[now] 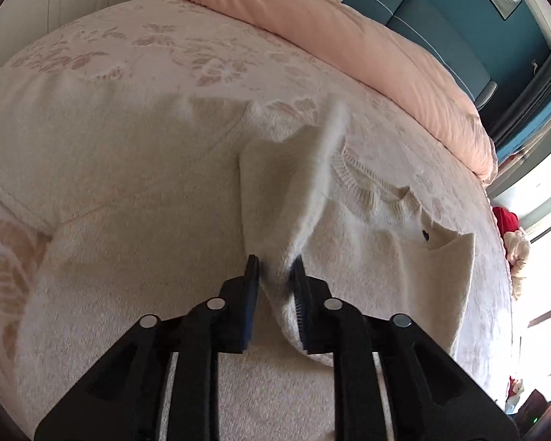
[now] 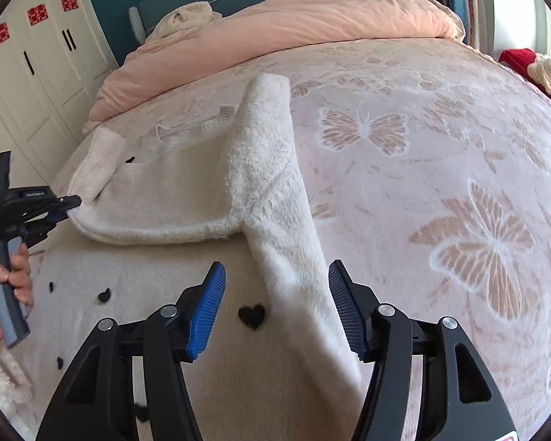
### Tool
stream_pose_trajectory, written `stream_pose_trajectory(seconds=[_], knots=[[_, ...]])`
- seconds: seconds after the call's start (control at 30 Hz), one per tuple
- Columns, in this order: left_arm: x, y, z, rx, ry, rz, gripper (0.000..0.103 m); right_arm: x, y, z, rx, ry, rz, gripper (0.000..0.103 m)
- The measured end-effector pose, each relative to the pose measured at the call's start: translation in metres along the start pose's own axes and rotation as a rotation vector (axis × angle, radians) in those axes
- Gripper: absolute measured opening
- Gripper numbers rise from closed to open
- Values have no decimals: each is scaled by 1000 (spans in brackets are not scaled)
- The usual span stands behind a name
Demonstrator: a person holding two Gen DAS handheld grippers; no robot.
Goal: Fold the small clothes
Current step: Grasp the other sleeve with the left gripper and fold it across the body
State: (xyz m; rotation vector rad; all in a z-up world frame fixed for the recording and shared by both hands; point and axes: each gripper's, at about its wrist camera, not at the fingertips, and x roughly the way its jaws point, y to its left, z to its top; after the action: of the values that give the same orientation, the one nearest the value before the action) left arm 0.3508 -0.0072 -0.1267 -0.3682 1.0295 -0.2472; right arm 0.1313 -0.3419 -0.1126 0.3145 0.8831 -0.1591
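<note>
A cream knit sweater (image 1: 385,250) with small black hearts (image 2: 251,316) lies on the bed. My left gripper (image 1: 275,268) is shut on a fold of the sweater's edge and holds it lifted; it also shows at the left of the right wrist view (image 2: 68,205), pinching the folded-over hem. One sleeve (image 2: 272,169) is folded across the body. My right gripper (image 2: 277,305) is open, its blue pads either side of that sleeve's lower part, just above the sweater.
A pink bedspread (image 2: 459,191) with butterfly patterns covers the bed. A peach duvet (image 2: 312,25) is bunched at the head, with a cream knit item (image 2: 187,14) on it. White wardrobes (image 2: 36,84) stand left. A red and cream item (image 2: 532,66) lies far right.
</note>
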Motion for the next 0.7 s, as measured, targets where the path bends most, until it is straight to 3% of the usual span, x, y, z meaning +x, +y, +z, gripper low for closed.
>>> stream_pose_trajectory(seconds=[0.07, 0.23, 0.27, 0.3, 0.33, 0.43, 0.5, 0.57, 0.6, 0.63, 0.7], knots=[[7, 1, -8, -7, 12, 2, 38, 19, 8, 14, -38, 26, -26, 58], [15, 6, -12, -60, 40, -12, 40, 52, 38, 27, -197, 49, -103, 58], [16, 7, -8, -60, 35, -13, 40, 56, 44, 27, -242, 51, -120, 53], [17, 7, -6, -58, 30, -13, 40, 59, 46, 30, -279, 53, -128, 30], [17, 6, -5, -56, 28, -7, 40, 58, 44, 34, -285, 52, -118, 13], [15, 9, -1, -67, 11, 3, 40, 32, -5, 55, -64, -36, -106, 1], [16, 16, -2, -90, 14, 14, 41, 14, -61, 57, 162, -93, -173, 0], [19, 22, -8, -107, 30, 10, 43, 11, -114, 47, 354, -60, -180, 0], [16, 23, -11, -110, 27, 5, 43, 11, -129, 42, 403, -33, -155, 1], [10, 23, -13, -115, 15, -7, 47, 7, -133, 39, 406, -23, -119, 10], [1, 21, -14, -125, -16, -28, 61, -3, -110, 40, 289, -34, -80, 13]])
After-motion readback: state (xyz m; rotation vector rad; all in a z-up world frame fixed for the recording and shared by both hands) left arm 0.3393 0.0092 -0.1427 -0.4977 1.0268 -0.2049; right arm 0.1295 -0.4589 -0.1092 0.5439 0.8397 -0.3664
